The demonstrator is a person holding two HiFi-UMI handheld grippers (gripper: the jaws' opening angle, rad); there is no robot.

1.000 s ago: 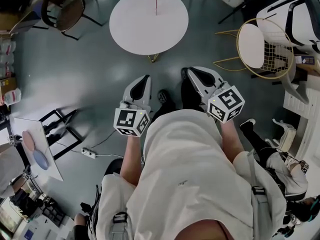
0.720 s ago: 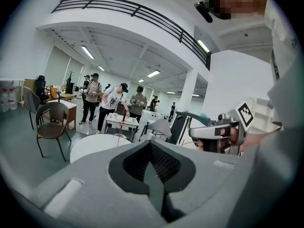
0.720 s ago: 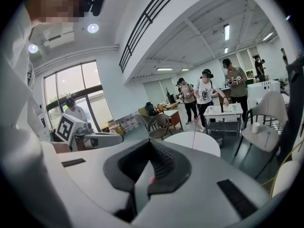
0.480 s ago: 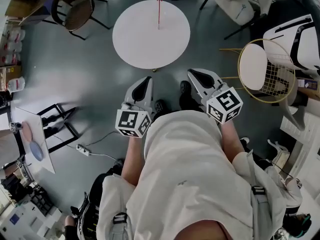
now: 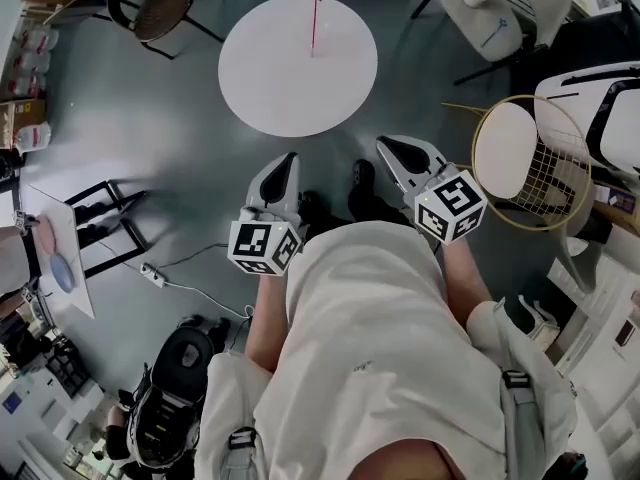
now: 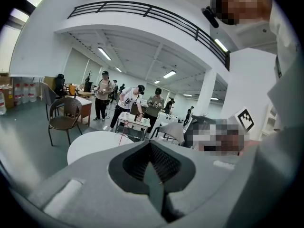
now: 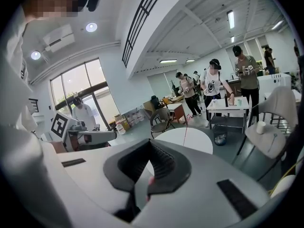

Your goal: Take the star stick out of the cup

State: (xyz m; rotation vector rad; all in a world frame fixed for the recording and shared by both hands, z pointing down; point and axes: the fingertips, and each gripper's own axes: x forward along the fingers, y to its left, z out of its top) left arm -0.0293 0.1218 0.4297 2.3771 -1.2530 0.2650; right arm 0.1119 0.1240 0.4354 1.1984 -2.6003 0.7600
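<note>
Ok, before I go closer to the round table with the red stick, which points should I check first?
1. Star stick stands upright on the round white table: ok.
2. Cup at the foot of the stick: cannot tell, too small to see.
3. Right gripper ready to grasp: not ok, jaws together, nothing between them.
4. Left gripper empty: ok, jaws together on nothing.
5. Grippers within reach of the stick: not ok, both are short of the table's near edge.
</note>
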